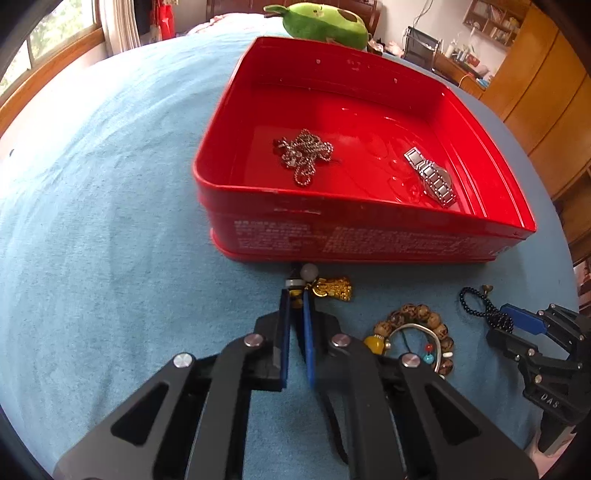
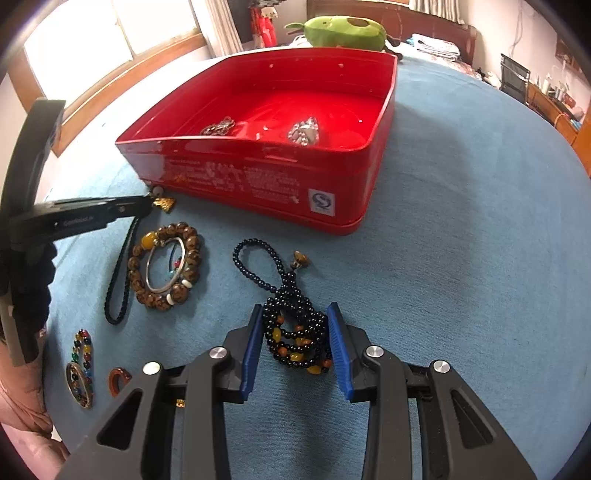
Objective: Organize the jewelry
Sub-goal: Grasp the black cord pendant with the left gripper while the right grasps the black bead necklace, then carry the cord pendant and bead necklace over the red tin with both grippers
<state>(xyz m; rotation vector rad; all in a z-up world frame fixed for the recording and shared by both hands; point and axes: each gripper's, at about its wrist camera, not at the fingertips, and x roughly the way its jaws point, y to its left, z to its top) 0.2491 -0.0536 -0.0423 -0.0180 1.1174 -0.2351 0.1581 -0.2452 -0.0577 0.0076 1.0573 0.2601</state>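
My left gripper (image 1: 295,291) is shut on a gold charm pendant (image 1: 332,290), just in front of the red tin box (image 1: 332,236). The pendant's pale bead and black cord (image 2: 118,280) trail from the closed tips. In the right wrist view the left gripper (image 2: 149,203) comes in from the left. My right gripper (image 2: 295,306) is shut on a heap of black bead necklace (image 2: 295,332), which fills the gap between both blue pads. Inside the box lie a silver chain (image 1: 304,153) and a metal watch (image 1: 430,177).
A wooden bead bracelet (image 2: 184,232) with a silver bangle (image 2: 151,273) inside it lies between the grippers on the blue cloth (image 1: 110,221). A multicoloured bead bracelet (image 2: 83,365) and a brown ring (image 2: 118,380) lie near a pink sleeve (image 2: 18,406). A green plush toy (image 1: 325,18) sits behind the box.
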